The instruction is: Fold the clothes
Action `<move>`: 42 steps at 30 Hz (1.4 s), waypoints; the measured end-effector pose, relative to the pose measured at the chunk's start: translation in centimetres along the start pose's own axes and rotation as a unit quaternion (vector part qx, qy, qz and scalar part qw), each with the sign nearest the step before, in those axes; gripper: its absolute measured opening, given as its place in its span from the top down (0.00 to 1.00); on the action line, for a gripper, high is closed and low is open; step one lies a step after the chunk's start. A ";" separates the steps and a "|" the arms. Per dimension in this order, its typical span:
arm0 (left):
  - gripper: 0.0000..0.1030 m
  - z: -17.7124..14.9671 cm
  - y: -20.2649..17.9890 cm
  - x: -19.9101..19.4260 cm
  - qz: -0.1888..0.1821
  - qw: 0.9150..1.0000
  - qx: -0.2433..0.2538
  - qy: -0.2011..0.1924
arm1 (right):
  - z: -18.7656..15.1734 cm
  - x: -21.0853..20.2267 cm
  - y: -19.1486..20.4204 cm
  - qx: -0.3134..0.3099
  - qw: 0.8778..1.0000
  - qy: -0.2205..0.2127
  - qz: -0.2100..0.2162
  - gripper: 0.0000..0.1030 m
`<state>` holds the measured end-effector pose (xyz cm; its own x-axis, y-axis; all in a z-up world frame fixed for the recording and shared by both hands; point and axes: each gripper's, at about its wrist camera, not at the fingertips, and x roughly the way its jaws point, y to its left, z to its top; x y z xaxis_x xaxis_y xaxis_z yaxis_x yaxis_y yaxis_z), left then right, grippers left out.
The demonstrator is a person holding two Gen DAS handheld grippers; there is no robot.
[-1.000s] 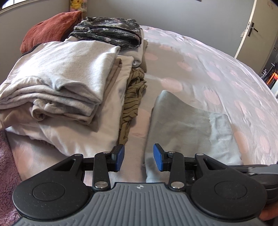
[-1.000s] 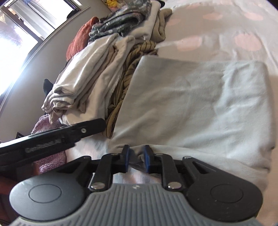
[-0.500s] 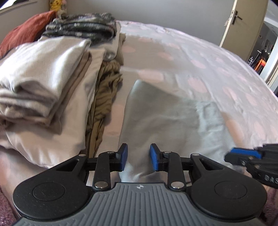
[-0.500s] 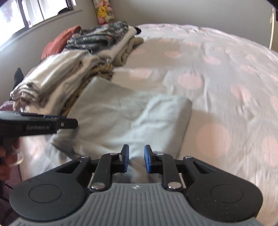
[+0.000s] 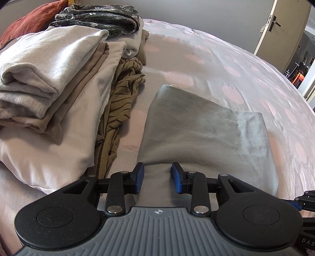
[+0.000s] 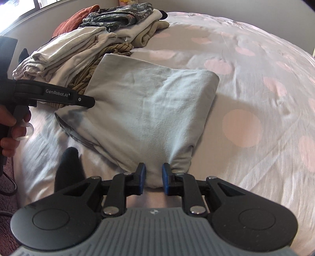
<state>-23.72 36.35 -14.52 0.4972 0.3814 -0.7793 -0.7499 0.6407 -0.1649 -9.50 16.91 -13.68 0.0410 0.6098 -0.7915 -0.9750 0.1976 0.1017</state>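
Observation:
A folded pale grey garment (image 5: 196,134) (image 6: 153,102) lies on the bed just right of the clothes pile. My left gripper (image 5: 157,177) holds its near left edge, with the thick cloth filling the gap between the blue pads. In the right wrist view that gripper's black body (image 6: 59,96) reaches onto the garment's left corner. My right gripper (image 6: 154,179) is shut on the near right corner, where the cloth bunches between the pads. Its tip (image 5: 303,202) shows at the lower right of the left wrist view.
A pile of folded clothes (image 5: 49,65) (image 6: 78,51) stands on the left: white and beige pieces, an olive striped one (image 5: 120,94), a dark floral one (image 5: 98,17). A red pillow (image 5: 25,21) lies behind it. The pink-dotted bedcover (image 6: 256,88) spreads right. A door (image 5: 283,25) stands at far right.
The left gripper went from open beside the garment to closed on its near edge. The right gripper kept its hold. Both views have shifted and the bedcover is blurred by motion.

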 end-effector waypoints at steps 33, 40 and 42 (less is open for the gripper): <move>0.71 4.8 -1.7 -0.2 -0.017 0.998 0.030 -0.054 | 5.6 -0.3 -5.3 0.040 0.993 -0.085 -0.072 0.76; 0.73 5.1 -1.4 2.4 -0.013 0.999 0.027 -0.034 | 5.7 2.1 -5.8 0.041 0.994 -0.062 -0.075 0.76; 0.74 4.9 -1.0 3.1 -0.013 0.999 0.024 -0.027 | 5.5 2.8 -6.0 0.043 0.995 -0.053 -0.074 0.76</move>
<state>-19.26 40.18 -13.82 0.5403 0.3982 -0.7413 -0.7154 0.6812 -0.1555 -2.32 21.63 -13.17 0.2105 0.6452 -0.7344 -0.9341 0.3544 0.0436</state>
